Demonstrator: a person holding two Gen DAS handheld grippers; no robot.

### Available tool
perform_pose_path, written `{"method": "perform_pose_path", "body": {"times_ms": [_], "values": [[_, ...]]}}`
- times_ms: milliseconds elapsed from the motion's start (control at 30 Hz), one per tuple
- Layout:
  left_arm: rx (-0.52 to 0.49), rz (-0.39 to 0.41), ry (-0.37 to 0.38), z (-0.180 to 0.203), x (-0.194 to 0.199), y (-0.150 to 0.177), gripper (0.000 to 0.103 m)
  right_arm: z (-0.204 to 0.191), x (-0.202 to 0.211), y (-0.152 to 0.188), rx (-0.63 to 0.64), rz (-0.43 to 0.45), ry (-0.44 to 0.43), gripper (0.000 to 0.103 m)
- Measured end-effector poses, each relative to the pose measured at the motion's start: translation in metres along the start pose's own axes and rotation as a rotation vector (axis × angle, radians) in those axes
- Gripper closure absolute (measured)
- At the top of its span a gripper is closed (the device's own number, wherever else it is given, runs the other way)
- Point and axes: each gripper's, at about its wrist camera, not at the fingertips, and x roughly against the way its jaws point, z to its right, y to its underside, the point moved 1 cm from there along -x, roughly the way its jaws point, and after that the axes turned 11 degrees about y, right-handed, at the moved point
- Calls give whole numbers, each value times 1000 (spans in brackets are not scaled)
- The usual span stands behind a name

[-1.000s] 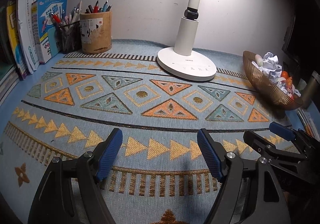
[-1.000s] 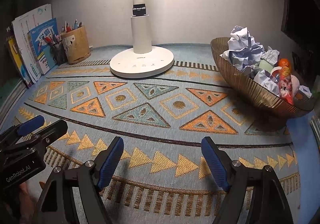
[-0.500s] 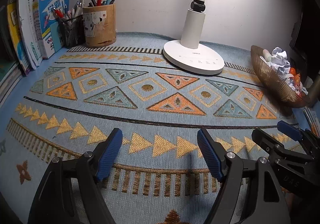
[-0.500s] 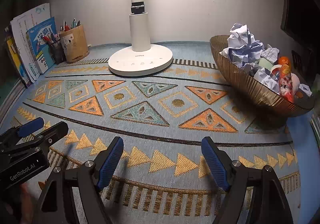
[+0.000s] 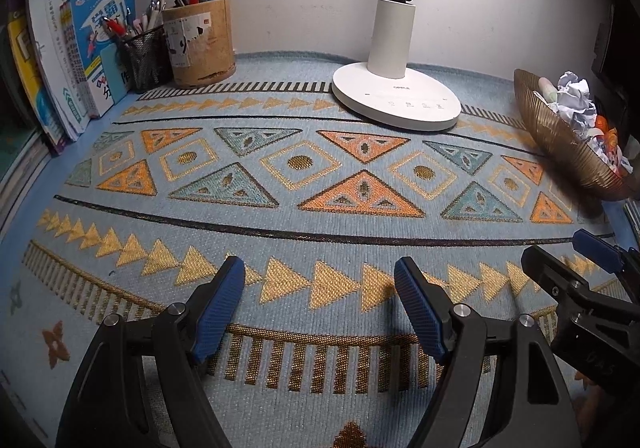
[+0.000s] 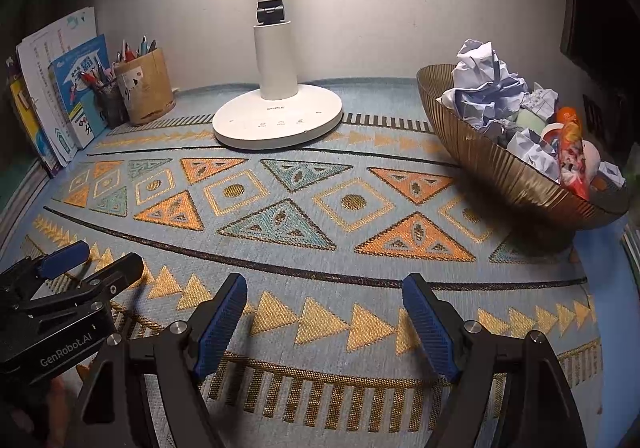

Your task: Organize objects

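Left wrist cam: my left gripper (image 5: 320,304) hangs w/ jaws wide, nothing btwn, over bare patterned mat (image 5: 320,207). Right gripper (image 6: 324,318) same, wide & empty. Bowl (image 6: 500,167) of crumpled paper sits at mat's right edge; lamp base (image 6: 278,123) at back.

1. Left gripper (image 5: 320,300) near, jaws apart, nothing between them, above patterned mat (image 5: 320,183).
2. Right gripper (image 5: 568,260) near right, only partly in view.
3. White lamp base (image 5: 396,103) far centre.
4. Cork pen pot (image 5: 200,43) and mesh pen cup (image 5: 146,55) far left, beside upright books (image 5: 60,59).
5. Bronze bowl (image 5: 560,139) far right, holding crumpled paper (image 5: 576,95).
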Motion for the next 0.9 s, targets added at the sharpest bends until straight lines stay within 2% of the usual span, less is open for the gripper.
{"method": "perform_pose_path", "body": {"times_ms": [300,400,467,700,767,867,900], "values": [[-20,-50,-39,3,-9,-1,25,1,-2,0,-7,-12,-2,24],[12,-59,-47,-2,-10,-1,15,3,-3,0,-17,-19,-2,24],[43,-80,-43,-8,-14,-2,0,5,-4,1,-23,-32,5,24],[19,-83,-36,-4,-16,-3,0,11,-13,4,-42,-103,-10,23],[21,-82,-40,-4,-17,-4,0,11,-15,5,-46,-120,-16,17],[20,-82,-39,-5,-18,-4,0,9,-17,6,-36,-127,-2,13],[20,-82,-39,-5,-18,-4,0,7,-18,7,-27,-133,3,8]]}}
